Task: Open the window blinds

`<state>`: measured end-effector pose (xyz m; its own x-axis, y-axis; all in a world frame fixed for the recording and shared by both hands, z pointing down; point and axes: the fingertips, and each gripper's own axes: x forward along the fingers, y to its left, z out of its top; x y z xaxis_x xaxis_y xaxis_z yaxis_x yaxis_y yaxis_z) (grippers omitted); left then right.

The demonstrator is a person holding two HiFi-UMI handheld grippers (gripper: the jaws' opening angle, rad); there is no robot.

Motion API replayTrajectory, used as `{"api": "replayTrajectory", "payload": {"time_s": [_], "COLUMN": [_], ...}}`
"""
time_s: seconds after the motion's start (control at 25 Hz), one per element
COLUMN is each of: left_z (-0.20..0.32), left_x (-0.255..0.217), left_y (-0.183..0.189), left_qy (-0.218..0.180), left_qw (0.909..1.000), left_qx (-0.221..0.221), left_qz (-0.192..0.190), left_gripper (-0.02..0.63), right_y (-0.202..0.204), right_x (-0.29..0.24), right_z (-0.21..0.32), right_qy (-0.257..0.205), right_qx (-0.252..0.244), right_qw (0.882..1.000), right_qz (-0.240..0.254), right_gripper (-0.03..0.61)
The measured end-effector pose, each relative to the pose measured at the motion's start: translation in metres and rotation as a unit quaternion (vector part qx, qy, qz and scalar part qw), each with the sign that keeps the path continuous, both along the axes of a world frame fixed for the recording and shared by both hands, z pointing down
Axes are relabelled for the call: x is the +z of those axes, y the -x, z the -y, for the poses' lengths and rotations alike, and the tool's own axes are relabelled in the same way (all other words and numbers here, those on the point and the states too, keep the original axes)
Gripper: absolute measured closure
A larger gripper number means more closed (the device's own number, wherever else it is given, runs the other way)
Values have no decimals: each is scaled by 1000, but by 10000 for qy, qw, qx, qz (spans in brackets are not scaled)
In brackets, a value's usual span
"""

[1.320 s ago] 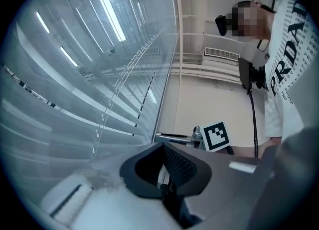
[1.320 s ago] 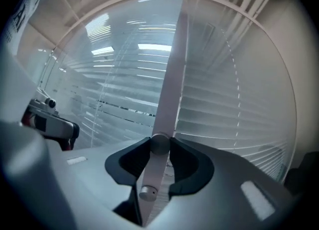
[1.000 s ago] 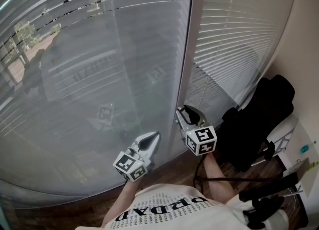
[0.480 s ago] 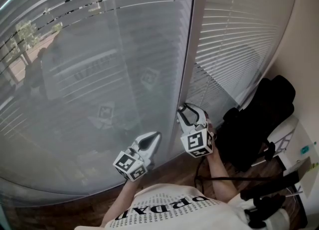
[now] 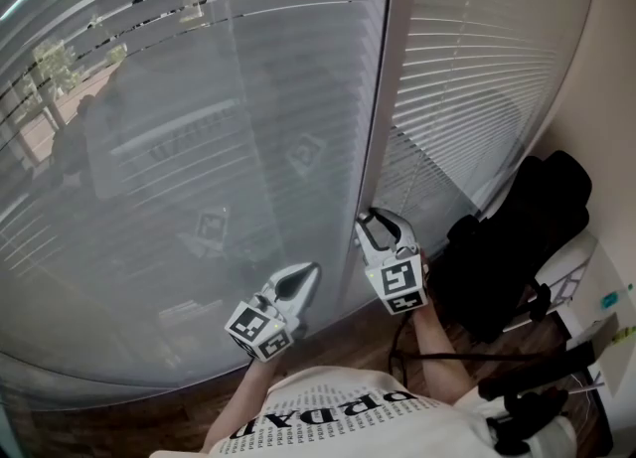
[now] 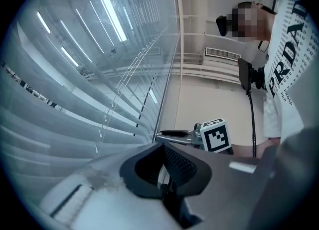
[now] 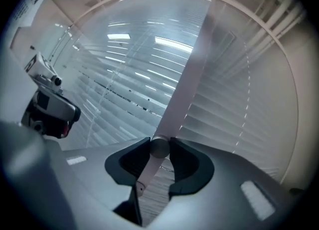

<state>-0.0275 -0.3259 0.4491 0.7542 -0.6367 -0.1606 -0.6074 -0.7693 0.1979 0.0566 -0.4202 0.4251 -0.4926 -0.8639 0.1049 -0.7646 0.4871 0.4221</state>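
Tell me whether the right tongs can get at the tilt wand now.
Yes, it seems: the tilt wand already sits between the right tongs, whose jaws are closing on it; nothing blocks.

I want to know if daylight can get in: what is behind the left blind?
Through gaps in the left blind, a tree and sunlit ground show at the upper left. Elsewhere the slats and reflections on the glass cover the outside.
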Motion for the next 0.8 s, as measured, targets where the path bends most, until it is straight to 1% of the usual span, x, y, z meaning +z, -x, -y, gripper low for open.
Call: {"api": "replayTrajectory", "payload": {"time_s": [0.08,0.16,0.28,0.44,0.56,0.68,0.76,0.8], "left_z": [0,1,0,1,0,1,2,1], "left_x": [0,0,0,1,1,1,1,1], "left_y": [0,-1,-2,-3,-4,-5,-6,-7], "left_qy": [7,12,4,27,16,21,24,30], "left_qw": [10000,10000,10000,10000,10000,10000,10000,10000], "left_qx": [5,12,29,15,34,37,50,53], "left_qz": [1,-5,-7,-20,-12,-22,-21,-19], "left_gripper": [621,621,621,621,621,621,621,621], "right_y": [-1,-2,-6,-7,-8,-7,-7,-7], "right_x": [0,0,1,1,1,1,0,0], "right_z": [0,1,3,4,4,5,6,4], "right_qy": [124,302,600,809,896,871,697,540], "right_qx": [-10,-14,-12,-22,-26,-44,-43,-9], "right_qw": [9995,9972,9888,9802,9760,9759,9821,9876], "right_qz": [284,689,1369,1809,1984,2001,1749,1477], "right_gripper": [446,446,446,446,446,446,443,443]}}
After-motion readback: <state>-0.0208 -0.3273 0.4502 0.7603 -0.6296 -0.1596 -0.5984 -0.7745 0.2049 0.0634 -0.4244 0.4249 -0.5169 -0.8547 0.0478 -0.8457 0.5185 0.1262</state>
